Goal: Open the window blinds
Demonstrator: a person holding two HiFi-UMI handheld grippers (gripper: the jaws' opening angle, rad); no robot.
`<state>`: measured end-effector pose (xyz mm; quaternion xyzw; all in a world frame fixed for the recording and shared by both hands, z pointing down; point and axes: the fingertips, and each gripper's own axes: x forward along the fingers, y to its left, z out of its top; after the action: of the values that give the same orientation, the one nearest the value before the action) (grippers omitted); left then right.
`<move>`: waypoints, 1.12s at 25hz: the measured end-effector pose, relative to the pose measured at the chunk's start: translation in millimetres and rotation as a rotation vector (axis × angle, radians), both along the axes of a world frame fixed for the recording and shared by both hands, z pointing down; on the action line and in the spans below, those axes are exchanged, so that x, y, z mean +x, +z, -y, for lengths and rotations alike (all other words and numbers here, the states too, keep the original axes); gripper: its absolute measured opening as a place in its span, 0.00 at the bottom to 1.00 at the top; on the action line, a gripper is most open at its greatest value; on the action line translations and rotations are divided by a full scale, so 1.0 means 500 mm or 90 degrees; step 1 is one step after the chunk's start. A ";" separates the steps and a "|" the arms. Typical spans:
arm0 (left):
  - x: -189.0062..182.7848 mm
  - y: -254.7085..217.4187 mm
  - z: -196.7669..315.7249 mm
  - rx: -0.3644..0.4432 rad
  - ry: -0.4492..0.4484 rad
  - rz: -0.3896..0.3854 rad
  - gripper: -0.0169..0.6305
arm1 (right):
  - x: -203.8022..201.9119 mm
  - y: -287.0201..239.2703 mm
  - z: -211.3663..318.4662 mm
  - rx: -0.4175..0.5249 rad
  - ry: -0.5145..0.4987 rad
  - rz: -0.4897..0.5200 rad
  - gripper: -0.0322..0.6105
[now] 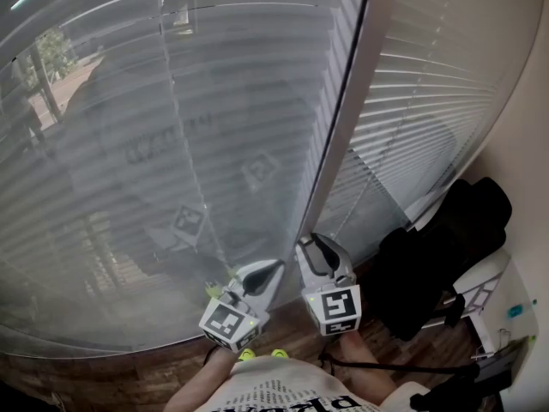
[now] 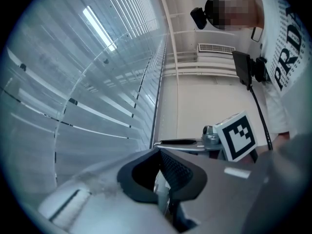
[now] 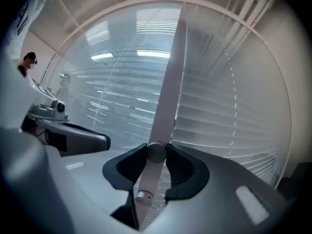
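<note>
Your right gripper [image 3: 157, 150] has its fingers gripping the wand [image 3: 148, 175] of the blinds [image 1: 214, 127]. The fingers of your left gripper [image 2: 160, 153] are closed.

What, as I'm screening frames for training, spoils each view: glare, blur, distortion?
Head view: hazy blinds with ghost marker reflections. Left gripper view: fisheye bends the slats; a light streak glares. Right gripper view: dark corners, curved edges, wand sharp.
</note>
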<state>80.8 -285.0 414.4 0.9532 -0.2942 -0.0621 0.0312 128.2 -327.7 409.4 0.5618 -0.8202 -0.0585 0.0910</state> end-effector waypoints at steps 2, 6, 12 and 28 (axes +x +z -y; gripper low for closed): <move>-0.002 0.000 0.000 -0.001 -0.001 -0.001 0.02 | 0.005 0.001 0.001 -0.014 0.000 0.051 0.26; -0.002 -0.006 0.000 0.003 0.002 -0.002 0.02 | 0.009 0.001 0.003 -0.032 0.000 0.114 0.26; -0.006 -0.006 -0.001 -0.002 -0.002 0.000 0.02 | 0.013 0.002 0.005 -0.053 -0.002 0.192 0.26; -0.006 0.003 -0.009 -0.007 0.009 -0.006 0.02 | 0.018 0.004 0.006 -0.076 0.008 0.285 0.26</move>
<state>77.9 -280.4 415.8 0.9548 -0.2875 -0.0646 0.0384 137.2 -330.8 411.4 0.5597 -0.8183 0.1169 -0.0593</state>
